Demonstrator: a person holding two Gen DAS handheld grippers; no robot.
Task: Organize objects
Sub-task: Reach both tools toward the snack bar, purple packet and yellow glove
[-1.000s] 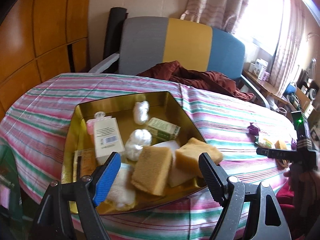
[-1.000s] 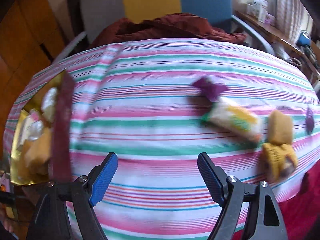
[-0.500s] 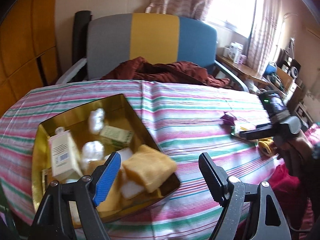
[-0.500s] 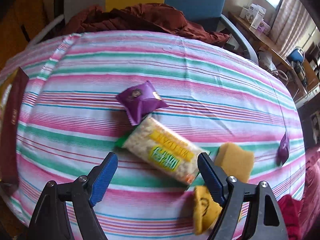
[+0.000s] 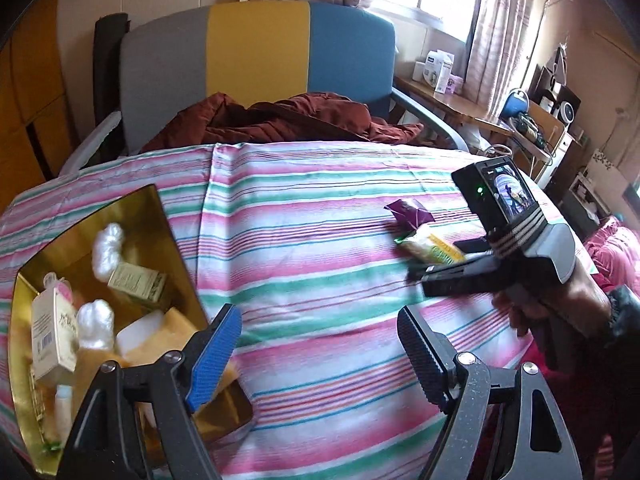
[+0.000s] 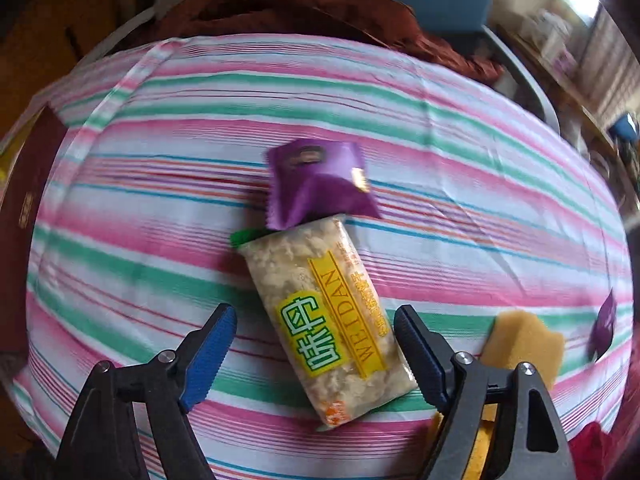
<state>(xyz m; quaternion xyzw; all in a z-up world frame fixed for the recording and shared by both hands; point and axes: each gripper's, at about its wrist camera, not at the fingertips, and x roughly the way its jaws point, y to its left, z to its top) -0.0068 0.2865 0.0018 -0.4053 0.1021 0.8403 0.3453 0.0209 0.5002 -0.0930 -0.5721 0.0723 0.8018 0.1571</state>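
The right gripper (image 6: 316, 344) points down at a table covered by a striped cloth (image 6: 168, 240) in pink, green and white. Its jaws stand wide apart, and a clear snack packet (image 6: 326, 320) with yellow and green lettering lies on the cloth between them, untouched by either pad. A purple packet (image 6: 320, 184) rests against the snack packet's far end, overlapping it slightly. To the right, just behind the right finger, sits a tan sponge (image 6: 520, 340), and a second small purple packet (image 6: 604, 324) lies near the table edge. At the far left, a dark red box wall (image 6: 24, 216) shows. Beyond the table lies crumpled brown fabric (image 6: 304, 12).
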